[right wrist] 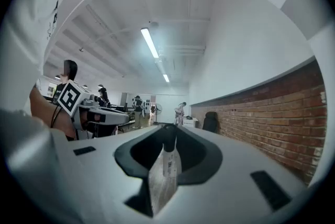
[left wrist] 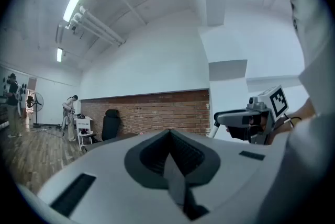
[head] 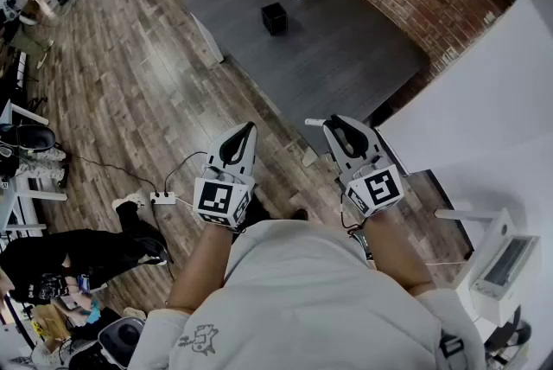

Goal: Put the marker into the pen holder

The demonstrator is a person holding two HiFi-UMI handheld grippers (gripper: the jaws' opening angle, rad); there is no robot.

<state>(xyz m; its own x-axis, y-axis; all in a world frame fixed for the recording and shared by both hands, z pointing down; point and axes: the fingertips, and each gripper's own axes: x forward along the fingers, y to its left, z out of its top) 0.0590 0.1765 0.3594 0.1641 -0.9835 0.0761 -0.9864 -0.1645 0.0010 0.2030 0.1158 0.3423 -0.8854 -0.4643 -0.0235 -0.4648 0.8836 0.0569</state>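
Right gripper (head: 335, 126): jaws pinching the marker (right wrist: 166, 168). Left gripper (head: 245, 130): jaws pressed together, nothing between. Pen holder (head: 274, 18): well ahead of both, on the table (head: 363, 57), away from its edges. Open floor (head: 130, 74) lies between the grippers and the table's near edge.

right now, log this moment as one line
left gripper: shut, empty | right gripper: shut on marker | pen holder: on table, away from both grippers | marker: not yet in pen holder

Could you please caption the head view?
Right gripper holds the marker; pen holder stands on the grey table.
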